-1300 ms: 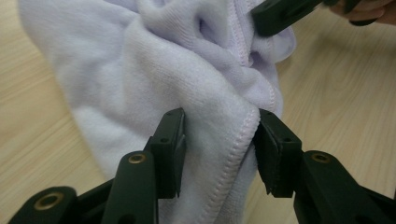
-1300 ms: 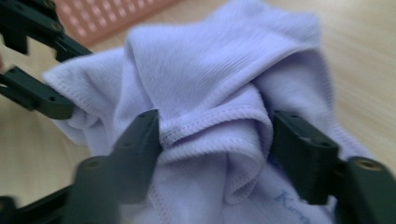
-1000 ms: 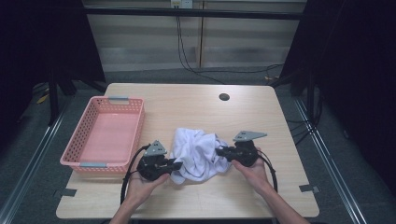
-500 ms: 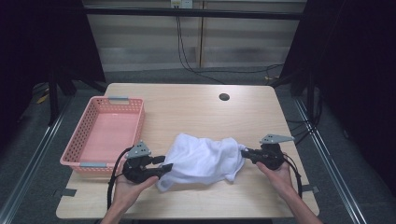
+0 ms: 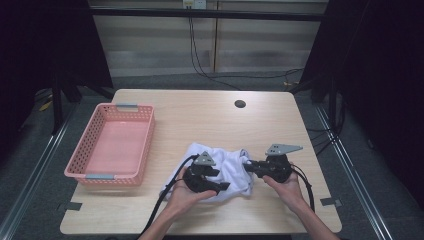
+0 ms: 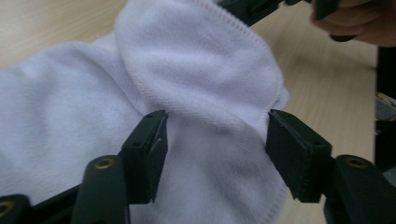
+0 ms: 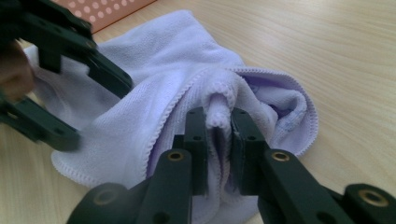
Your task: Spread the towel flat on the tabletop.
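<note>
We found the white towel (image 5: 225, 170) bunched on the wooden table (image 5: 210, 120) in the lower middle of the high view, its long axis running left to right between our two hands. Our right gripper (image 5: 252, 167), at the towel's right end, had its jaws pinched on a raised fold of the hem; in the right gripper view the cloth (image 7: 219, 107) stood up squeezed between the two pads. Our left gripper (image 5: 220, 186) lay over the towel's lower left part. Its jaws had just been opening and stood apart, with a rounded fold of towel (image 6: 201, 88) between them and just ahead of the tips, the pads (image 6: 154, 154) not pressing on it. We judged that the coming move turned on that fold: it lay straight ahead of the left jaws and a little toward the upper part of that view, so the left hand was the nearer one and needed only to advance and close. The pink basket (image 5: 112, 145) sat at the left of the high view, well apart from the towel, and held nothing that we could see.
</note>
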`<state>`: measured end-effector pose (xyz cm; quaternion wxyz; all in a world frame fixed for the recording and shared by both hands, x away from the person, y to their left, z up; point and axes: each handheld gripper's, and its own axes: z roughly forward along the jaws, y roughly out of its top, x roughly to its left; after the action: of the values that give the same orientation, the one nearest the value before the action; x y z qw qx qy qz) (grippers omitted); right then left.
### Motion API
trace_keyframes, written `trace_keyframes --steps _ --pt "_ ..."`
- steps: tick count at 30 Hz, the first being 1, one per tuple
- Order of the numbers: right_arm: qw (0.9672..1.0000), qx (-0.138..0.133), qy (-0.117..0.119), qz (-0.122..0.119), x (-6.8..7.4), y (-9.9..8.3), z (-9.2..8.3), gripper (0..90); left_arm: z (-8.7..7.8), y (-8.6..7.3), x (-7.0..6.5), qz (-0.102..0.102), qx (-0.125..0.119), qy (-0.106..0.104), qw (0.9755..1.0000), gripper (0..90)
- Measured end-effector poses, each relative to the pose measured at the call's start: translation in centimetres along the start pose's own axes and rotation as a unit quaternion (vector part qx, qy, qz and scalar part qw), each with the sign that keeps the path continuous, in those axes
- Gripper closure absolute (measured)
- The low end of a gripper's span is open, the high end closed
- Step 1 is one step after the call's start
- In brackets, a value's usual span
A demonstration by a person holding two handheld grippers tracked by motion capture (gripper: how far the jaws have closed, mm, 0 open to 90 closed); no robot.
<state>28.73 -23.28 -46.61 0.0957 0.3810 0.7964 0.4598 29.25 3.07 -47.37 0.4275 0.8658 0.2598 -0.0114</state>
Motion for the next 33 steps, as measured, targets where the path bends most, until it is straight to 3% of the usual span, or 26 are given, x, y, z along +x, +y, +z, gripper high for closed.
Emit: trace_keyframes --steps 1,2,3,4,5,7,8,9,11,15,20,24,25,27,28,30,31,33 --pt "1.0000 -0.001 0.001 0.002 0.0 0.0 -0.1 76.0 0.4 -0.1 -0.1 0.006 0.012 -0.008 0.9999 50.3" --pt "1.0000 -0.002 0.003 0.002 0.0 0.0 -0.1 75.3 0.8 -0.3 -0.2 0.014 0.018 -0.002 0.9997 62.7" --pt "1.0000 -0.002 0.002 0.001 0.0 -0.1 -0.2 75.0 0.8 -0.5 -0.2 0.018 0.013 0.002 0.9998 72.5" --pt "1.0000 -0.002 0.002 -0.001 0.1 -0.1 -0.2 74.7 0.6 -0.6 -0.1 0.012 0.004 -0.009 0.9999 79.0" --pt "1.0000 0.001 -0.001 -0.005 0.0 -0.1 -0.3 75.1 0.3 -0.7 0.1 0.003 -0.006 -0.014 0.9999 81.3" --pt "1.0000 0.002 -0.006 -0.001 -0.1 -0.2 -0.4 77.3 -0.9 -0.5 0.5 -0.011 -0.035 -0.025 0.9990 82.7" --pt "0.9999 0.004 -0.010 0.000 -0.3 -0.3 -0.4 77.7 -1.5 -0.3 0.6 -0.014 -0.048 -0.025 0.9984 82.7" --pt "0.9999 0.004 -0.015 0.003 -0.4 -0.3 -0.4 77.2 -2.1 -0.3 0.8 -0.012 -0.057 -0.012 0.9982 83.0" --pt "0.9997 0.009 -0.023 0.003 -0.4 -0.4 -0.3 77.5 -3.2 -0.3 1.5 -0.027 -0.079 -0.021 0.9963 84.6" --pt "0.9992 0.017 -0.036 0.004 -0.4 -0.6 -0.5 79.2 -5.5 -0.3 2.6 -0.037 -0.099 0.013 0.9944 86.5" --pt "0.9984 0.008 -0.054 0.016 -1.3 -1.0 -2.1 79.8 -9.6 -0.9 4.0 -0.049 -0.127 0.045 0.9896 86.5" --pt "0.9968 -0.004 -0.076 0.027 -2.6 -0.9 -3.5 81.9 -12.8 -2.0 4.9 -0.067 -0.147 0.074 0.9840 86.7" --pt "0.9956 -0.007 -0.090 0.025 -2.9 -0.7 -3.9 82.4 -13.6 -2.4 5.0 -0.076 -0.158 0.080 0.9812 86.9" --pt "0.9934 -0.021 -0.110 0.027 -3.6 -0.2 -4.6 82.5 -14.5 -3.0 5.1 -0.090 -0.167 0.064 0.9797 86.9" --pt "0.9920 -0.033 -0.118 0.031 -3.9 0.0 -4.9 82.5 -14.8 -3.4 5.1 -0.094 -0.170 0.068 0.9786 86.9" --pt "0.9885 -0.056 -0.134 0.044 -4.3 -0.1 -5.2 80.9 -14.7 -4.7 5.3 -0.129 -0.183 0.032 0.9741 86.7" --pt "0.9879 -0.058 -0.135 0.047 -4.3 -0.3 -4.9 77.7 -14.2 -5.1 5.3 -0.130 -0.167 0.036 0.9767 86.7" --pt "0.9894 -0.035 -0.137 0.035 -3.9 -0.7 -4.2 67.4 -13.2 -5.7 5.1 -0.107 -0.119 0.061 0.9852 86.1"
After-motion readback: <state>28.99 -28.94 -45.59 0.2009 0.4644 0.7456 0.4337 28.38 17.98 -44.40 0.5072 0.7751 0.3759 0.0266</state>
